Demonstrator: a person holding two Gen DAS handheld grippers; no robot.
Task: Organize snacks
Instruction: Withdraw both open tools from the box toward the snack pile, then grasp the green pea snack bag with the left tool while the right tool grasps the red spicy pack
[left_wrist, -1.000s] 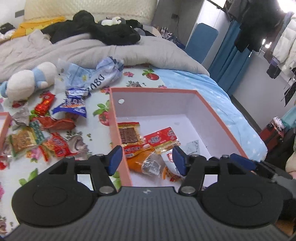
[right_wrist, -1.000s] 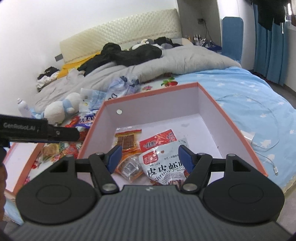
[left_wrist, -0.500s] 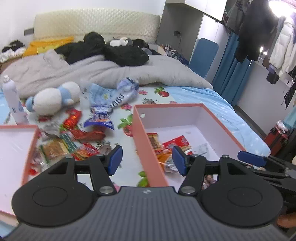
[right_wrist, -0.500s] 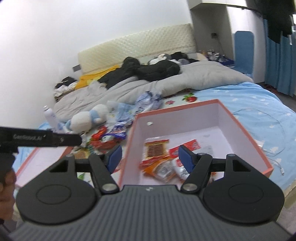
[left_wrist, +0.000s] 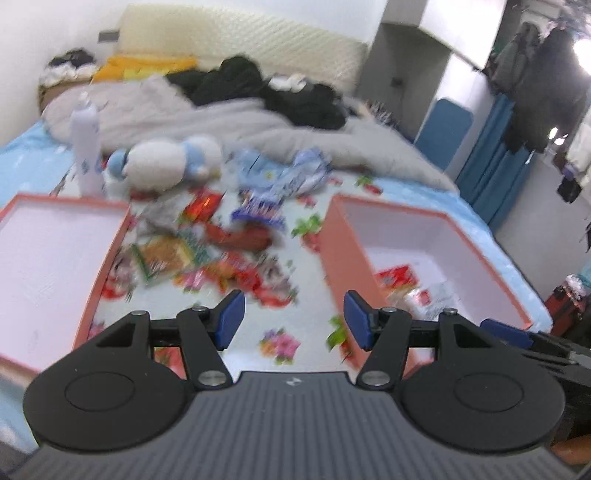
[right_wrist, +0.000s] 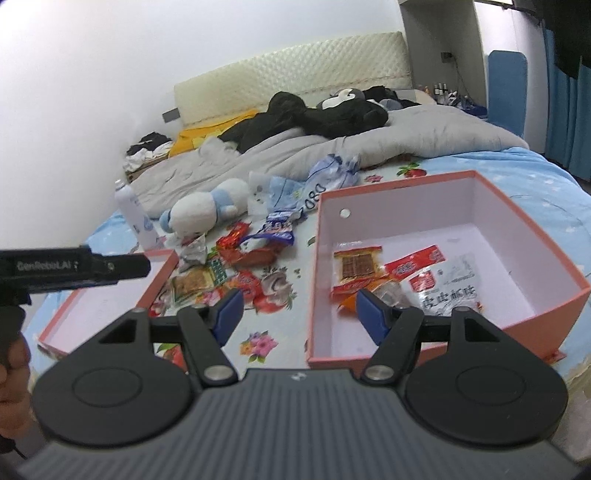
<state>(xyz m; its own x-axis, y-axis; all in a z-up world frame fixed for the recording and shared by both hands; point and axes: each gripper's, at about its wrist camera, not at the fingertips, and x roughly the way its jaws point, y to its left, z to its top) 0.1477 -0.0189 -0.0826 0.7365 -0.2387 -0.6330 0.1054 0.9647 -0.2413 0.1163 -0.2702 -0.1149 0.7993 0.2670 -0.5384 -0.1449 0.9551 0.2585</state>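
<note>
- Left gripper (left_wrist: 293, 320) hangs over the flowered bed sheet (left_wrist: 236, 332), blue pads spread apart, nothing between them.
- Its view is smeared with blur, so the wrappers ahead are mostly colour patches.
- Right gripper (right_wrist: 297, 314) is spread just as wide, also empty, hovering at the near left corner of the deep orange box (right_wrist: 546, 251).
- Inside that box, on its white floor: a brown-windowed packet (right_wrist: 356, 266), a red packet (right_wrist: 413, 263) just beside it, and a clear white bag with dark characters (right_wrist: 447, 291) at the front.
- An orange-tinted wrapper (right_wrist: 351, 301) peeks out beside the right gripper's right finger; what it is, hard to tell.
- Between the two boxes sits the loose snack pile (right_wrist: 236, 266) on the sheet: red wrappers, a blue-and-white pouch (right_wrist: 275, 227), a tan cracker pack with a green edge (right_wrist: 192, 282).
- To the left, the shallow orange lid (right_wrist: 110, 314) lies open side up, white inside, its right edge touching the pile.
- Beyond the pile: a white-and-blue plush toy (right_wrist: 207, 208), a white spray bottle (right_wrist: 133, 214) standing upright, and crumpled blue-and-white bags (right_wrist: 325, 177).
- Far back, a grey duvet (right_wrist: 424, 136) with black clothes (right_wrist: 317, 114) heaped on top.
- From the right wrist view, the left gripper's black body reaches in at the left edge, with a hand (right_wrist: 13, 373) below it.
</note>
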